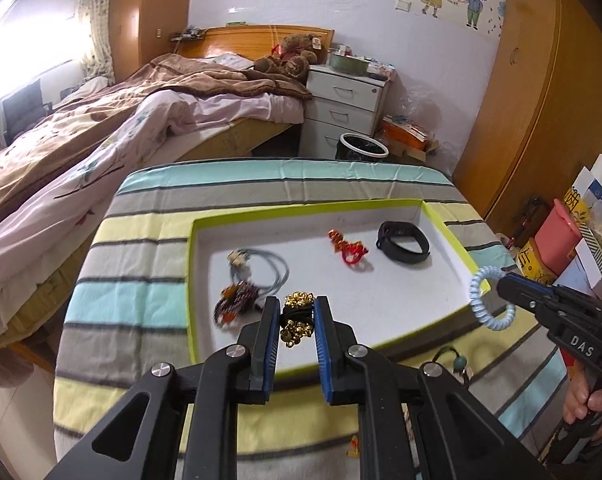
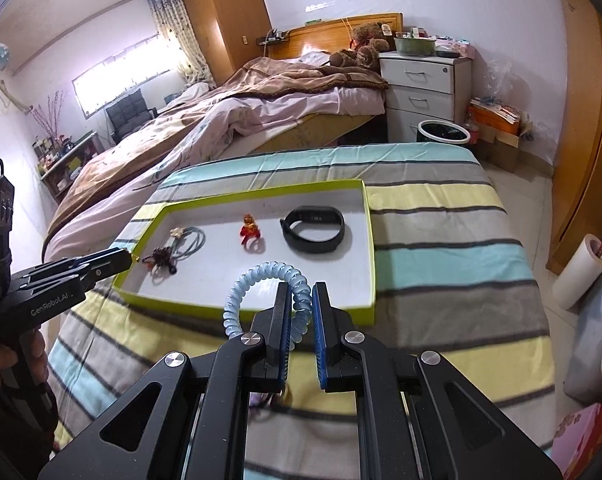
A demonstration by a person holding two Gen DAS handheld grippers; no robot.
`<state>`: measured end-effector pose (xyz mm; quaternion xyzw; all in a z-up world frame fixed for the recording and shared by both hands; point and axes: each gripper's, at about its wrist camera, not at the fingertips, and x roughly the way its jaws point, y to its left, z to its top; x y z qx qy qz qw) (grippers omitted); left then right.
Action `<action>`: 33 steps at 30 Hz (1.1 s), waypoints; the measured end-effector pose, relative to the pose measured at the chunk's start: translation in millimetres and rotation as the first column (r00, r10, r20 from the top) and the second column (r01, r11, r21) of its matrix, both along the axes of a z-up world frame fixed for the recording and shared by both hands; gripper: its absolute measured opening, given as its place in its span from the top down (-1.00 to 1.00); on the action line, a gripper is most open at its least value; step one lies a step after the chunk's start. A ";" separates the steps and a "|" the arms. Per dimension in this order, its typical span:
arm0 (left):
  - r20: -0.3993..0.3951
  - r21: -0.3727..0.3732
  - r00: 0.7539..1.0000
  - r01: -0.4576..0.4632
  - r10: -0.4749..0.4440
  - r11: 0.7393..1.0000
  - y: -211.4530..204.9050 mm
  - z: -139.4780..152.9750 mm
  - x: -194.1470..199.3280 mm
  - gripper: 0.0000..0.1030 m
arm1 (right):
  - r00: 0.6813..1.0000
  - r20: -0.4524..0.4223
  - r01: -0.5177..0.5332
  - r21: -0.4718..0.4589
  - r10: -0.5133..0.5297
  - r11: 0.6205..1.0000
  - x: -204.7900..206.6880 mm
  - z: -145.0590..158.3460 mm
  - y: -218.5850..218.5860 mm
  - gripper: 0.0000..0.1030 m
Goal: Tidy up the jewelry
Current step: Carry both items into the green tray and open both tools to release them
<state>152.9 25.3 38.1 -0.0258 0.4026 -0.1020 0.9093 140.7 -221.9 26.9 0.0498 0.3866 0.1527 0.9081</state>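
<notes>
A white tray with a lime-green rim (image 1: 193, 280) (image 2: 368, 216) lies on a striped cloth. In it are a black wristband (image 1: 403, 242) (image 2: 315, 230), a red and gold knot charm (image 1: 347, 249) (image 2: 249, 230), a grey cord loop (image 1: 275, 274) (image 2: 191, 242) and a dark beaded piece (image 1: 237, 304) (image 2: 161, 258). My left gripper (image 1: 295, 306) is shut on a black band with gold bells (image 1: 297, 318) over the tray's near part. My right gripper (image 2: 301, 300) (image 1: 501, 284) is shut on a light-blue coil bracelet (image 2: 261, 280) (image 1: 491, 300), above the tray's near right edge.
The striped cloth covers a table (image 1: 149, 248) (image 2: 441, 240). A dark beaded cord (image 1: 455, 360) and a small orange item (image 1: 353, 446) lie on the cloth near me. A bed (image 1: 81, 152), a white drawer unit (image 1: 345, 104) and a bin (image 1: 361, 148) stand beyond.
</notes>
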 end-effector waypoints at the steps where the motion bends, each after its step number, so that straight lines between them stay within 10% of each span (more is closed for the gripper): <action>1: -0.002 0.000 1.000 0.003 -0.003 1.000 -2.2 -0.3 5.2 0.67 | 1.000 -0.003 -0.001 -0.004 0.001 1.000 3.7 -0.8 0.6 0.79; 33: -0.140 0.003 0.990 0.018 -0.017 1.000 -25.2 -56.7 96.8 0.67 | 0.993 -0.121 -0.034 -0.137 0.017 0.990 65.3 -45.9 12.4 0.79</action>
